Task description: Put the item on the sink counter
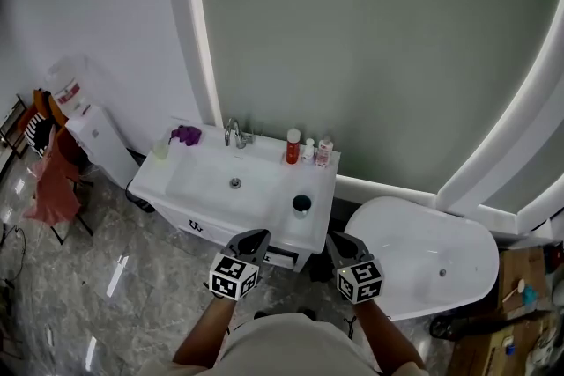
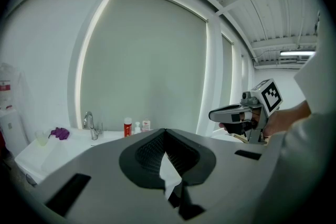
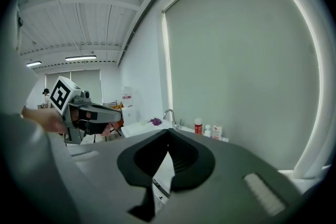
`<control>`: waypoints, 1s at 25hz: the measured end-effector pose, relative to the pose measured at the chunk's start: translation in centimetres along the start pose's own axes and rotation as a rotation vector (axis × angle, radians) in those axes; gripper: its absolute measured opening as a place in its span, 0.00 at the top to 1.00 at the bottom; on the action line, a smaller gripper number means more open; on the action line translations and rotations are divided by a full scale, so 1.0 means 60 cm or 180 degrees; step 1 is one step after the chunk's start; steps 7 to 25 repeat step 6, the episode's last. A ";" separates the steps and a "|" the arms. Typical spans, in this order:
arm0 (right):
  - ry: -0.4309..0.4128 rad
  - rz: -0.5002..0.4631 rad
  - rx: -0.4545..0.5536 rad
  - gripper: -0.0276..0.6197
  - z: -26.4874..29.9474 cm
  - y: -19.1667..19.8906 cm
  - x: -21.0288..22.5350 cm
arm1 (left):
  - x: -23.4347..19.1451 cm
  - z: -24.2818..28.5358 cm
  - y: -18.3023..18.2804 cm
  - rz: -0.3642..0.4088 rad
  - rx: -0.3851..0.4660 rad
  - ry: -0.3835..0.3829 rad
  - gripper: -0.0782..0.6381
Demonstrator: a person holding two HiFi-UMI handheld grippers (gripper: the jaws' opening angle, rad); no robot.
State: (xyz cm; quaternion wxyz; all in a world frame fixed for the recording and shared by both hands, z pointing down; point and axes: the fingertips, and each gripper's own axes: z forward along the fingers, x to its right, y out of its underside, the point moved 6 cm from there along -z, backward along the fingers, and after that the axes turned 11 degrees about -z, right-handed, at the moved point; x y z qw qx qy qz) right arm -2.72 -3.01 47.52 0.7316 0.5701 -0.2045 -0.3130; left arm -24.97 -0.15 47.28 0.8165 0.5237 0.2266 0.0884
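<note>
Now, grippers: two, left gripper and right gripper; fingers are pressed together, nothing is held.
Bottles on bench: three are counted.
Dark jar: one.

We count one sink counter, one faucet, three bottles, one purple cloth, one dark jar and one bathtub.

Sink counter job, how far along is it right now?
Done, apparently: a dark round pot already sits on the sink counter near its front right corner. In hand: nothing; the left gripper and right gripper are both shut and empty, short of the counter. Left: nothing obvious, though I cannot tell which item was meant.
</note>
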 end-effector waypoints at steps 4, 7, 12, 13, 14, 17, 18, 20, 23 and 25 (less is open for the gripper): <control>0.0025 -0.0016 0.0000 0.94 0.001 -0.003 0.003 | -0.003 0.003 -0.002 -0.0013 0.0011 0.0021 0.88; 0.0034 -0.0024 -0.0003 0.94 0.003 -0.005 0.005 | -0.005 0.004 -0.003 -0.0007 0.0016 0.0032 0.88; 0.0034 -0.0024 -0.0003 0.94 0.003 -0.005 0.005 | -0.005 0.004 -0.003 -0.0007 0.0016 0.0032 0.88; 0.0034 -0.0024 -0.0003 0.94 0.003 -0.005 0.005 | -0.005 0.004 -0.003 -0.0007 0.0016 0.0032 0.88; 0.0034 -0.0024 -0.0003 0.94 0.003 -0.005 0.005 | -0.005 0.004 -0.003 -0.0007 0.0016 0.0032 0.88; 0.0034 -0.0024 -0.0003 0.94 0.003 -0.005 0.005 | -0.005 0.004 -0.003 -0.0007 0.0016 0.0032 0.88; 0.0034 -0.0024 -0.0003 0.94 0.003 -0.005 0.005 | -0.005 0.004 -0.003 -0.0007 0.0016 0.0032 0.88; 0.0034 -0.0024 -0.0003 0.94 0.003 -0.005 0.005 | -0.005 0.004 -0.003 -0.0007 0.0016 0.0032 0.88; 0.0034 -0.0024 -0.0003 0.94 0.003 -0.005 0.005 | -0.005 0.004 -0.003 -0.0007 0.0016 0.0032 0.88; 0.0034 -0.0024 -0.0003 0.94 0.003 -0.005 0.005 | -0.005 0.004 -0.003 -0.0007 0.0016 0.0032 0.88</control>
